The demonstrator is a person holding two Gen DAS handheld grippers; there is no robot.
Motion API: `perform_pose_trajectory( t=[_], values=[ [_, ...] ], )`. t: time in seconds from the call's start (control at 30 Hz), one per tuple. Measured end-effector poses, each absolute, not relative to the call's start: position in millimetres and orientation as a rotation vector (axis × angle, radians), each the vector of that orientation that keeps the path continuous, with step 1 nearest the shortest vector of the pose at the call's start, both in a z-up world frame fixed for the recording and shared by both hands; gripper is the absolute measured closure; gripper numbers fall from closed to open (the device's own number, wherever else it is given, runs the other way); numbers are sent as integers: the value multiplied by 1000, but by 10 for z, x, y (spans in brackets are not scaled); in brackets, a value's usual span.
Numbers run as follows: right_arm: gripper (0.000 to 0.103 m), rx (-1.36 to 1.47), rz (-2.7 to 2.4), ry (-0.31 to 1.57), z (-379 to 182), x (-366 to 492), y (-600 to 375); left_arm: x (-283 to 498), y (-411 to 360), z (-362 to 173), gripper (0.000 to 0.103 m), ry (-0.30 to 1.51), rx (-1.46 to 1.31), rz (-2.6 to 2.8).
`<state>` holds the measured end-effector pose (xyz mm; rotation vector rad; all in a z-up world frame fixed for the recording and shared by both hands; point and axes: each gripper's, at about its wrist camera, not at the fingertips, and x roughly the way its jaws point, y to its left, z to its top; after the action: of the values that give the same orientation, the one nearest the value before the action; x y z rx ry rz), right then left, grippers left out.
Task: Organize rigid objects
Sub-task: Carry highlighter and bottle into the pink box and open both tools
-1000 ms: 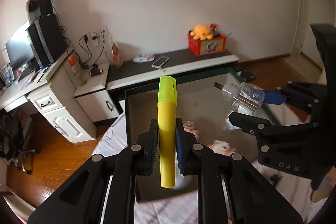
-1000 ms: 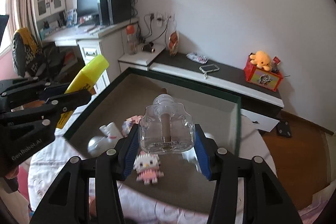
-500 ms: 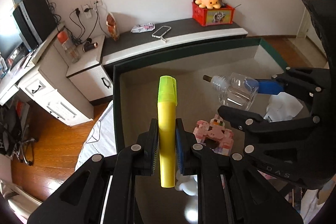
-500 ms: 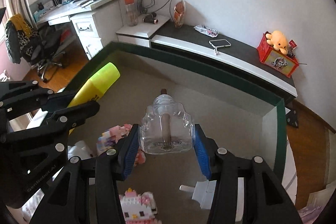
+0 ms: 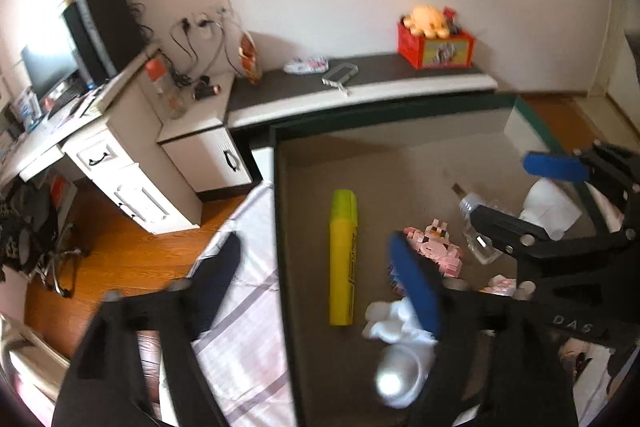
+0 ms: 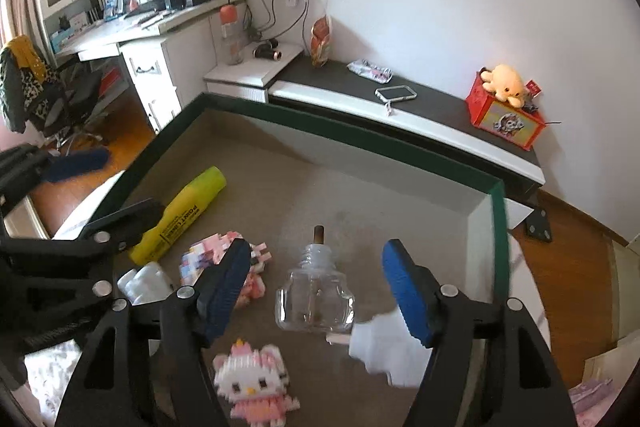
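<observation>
A yellow highlighter (image 5: 343, 259) lies flat on the brown floor of a green-rimmed box (image 5: 276, 163); it also shows in the right wrist view (image 6: 180, 214). My left gripper (image 5: 316, 283) is open wide above it, holding nothing. A clear glass bottle (image 6: 316, 293) with a brown wick lies on the box floor between the open fingers of my right gripper (image 6: 316, 287); it also shows in the left wrist view (image 5: 478, 227). Both grippers hover over the box.
In the box lie a pink block figure (image 6: 224, 259), a Hello Kitty block figure (image 6: 254, 387), a white plug (image 6: 384, 347) and a white round toy (image 5: 396, 351). Behind the box stands a low cabinet (image 6: 400, 107) with a phone and a red box.
Both grippers have opened. The highlighter left my left gripper and the bottle left my right gripper; both now lie on the box floor. Both grippers dropped lower over the box.
</observation>
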<state>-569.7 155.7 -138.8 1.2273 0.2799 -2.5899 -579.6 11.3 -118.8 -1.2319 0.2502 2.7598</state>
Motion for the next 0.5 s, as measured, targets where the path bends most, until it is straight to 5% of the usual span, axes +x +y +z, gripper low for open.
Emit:
perform_pose_trajectory(
  t=[0.23, 0.37, 0.5],
  values=[
    [19, 1054, -2697, 318, -1034, -5158, 1537, -5167, 56, -844, 1, 264, -1070, 2840],
    [0, 887, -2802, 376, -794, -4695, 1526, -4712, 13, -693, 0, 280, -958, 2891],
    [0, 793, -2865, 382, -656, -4269, 1585, -4280, -82, -614, 0, 217, -912, 2918]
  ],
)
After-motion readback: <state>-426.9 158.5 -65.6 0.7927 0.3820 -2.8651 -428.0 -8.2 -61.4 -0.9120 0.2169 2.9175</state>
